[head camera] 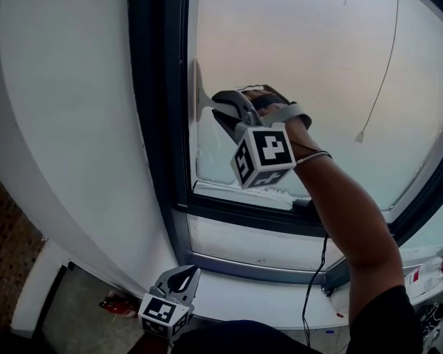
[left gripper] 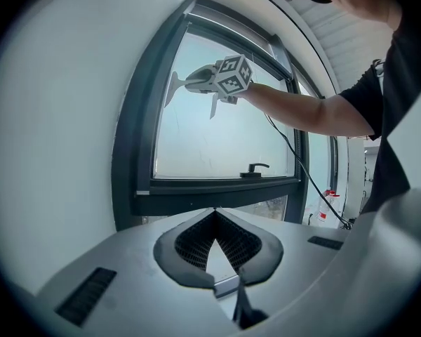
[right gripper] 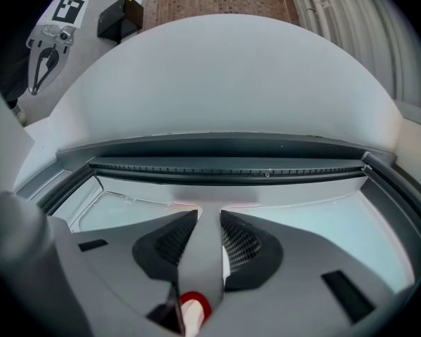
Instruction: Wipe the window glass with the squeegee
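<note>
While the person's bare right arm reaches up and forward, the right gripper (head camera: 218, 110) pinches the pale grey handle of a grey T-shaped squeegee (head camera: 198, 93) firmly between its jaws. The squeegee's blade stands upright against the frosted, pale window glass (head camera: 317, 65), at the pane's left edge, just beside the dark grey window frame (head camera: 159, 124). In the right gripper view the handle (right gripper: 202, 258) runs straight between the black ribbed pads (right gripper: 242, 244), and the blade lies flat on the glass close to the frame. The left gripper (head camera: 183, 277) hangs low and near the person's body, below the white window sill (head camera: 251, 290) and well apart from the squeegee. Its jaws are pressed together at the tips, with nothing between them. A curved white wall (head camera: 66, 109) lies to the left of the window, a thin cord (head camera: 384, 72) hangs in front of the glass at the right, and a black window handle (left gripper: 254, 168) sits on the lower frame.
</note>
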{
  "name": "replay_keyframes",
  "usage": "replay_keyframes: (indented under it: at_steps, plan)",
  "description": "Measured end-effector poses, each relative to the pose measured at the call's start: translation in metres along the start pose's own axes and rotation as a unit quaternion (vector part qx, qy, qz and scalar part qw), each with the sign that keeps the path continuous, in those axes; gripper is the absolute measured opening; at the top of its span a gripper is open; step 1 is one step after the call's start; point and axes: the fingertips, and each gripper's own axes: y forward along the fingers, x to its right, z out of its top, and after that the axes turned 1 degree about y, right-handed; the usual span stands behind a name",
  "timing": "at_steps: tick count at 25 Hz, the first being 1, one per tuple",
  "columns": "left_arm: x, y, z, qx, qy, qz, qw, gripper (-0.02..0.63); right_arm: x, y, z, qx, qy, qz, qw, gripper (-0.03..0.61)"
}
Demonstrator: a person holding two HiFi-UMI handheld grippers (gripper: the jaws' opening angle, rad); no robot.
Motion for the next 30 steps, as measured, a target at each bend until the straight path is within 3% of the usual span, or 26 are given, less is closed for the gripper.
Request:
replay_keyframes:
  at_steps: [13,26,30]
  plan:
    - [-0.005,0.006,0.003,0.008,-0.002,0.0,1.0,0.0,0.007,-0.001,-0.004,-0.004,-0.004,0.002,1.0,0.091]
    - [0.012,0.02,0.012,0.001,0.004,-0.012,0.9999,0.0,0.007,-0.045,-0.045,-0.03,0.005,-0.001,1.0,0.092]
    - [0.028,0.028,0.009,0.003,0.008,-0.037,0.9993,0.001,0.007,-0.065,-0.06,-0.044,0.011,-0.001,0.999,0.091]
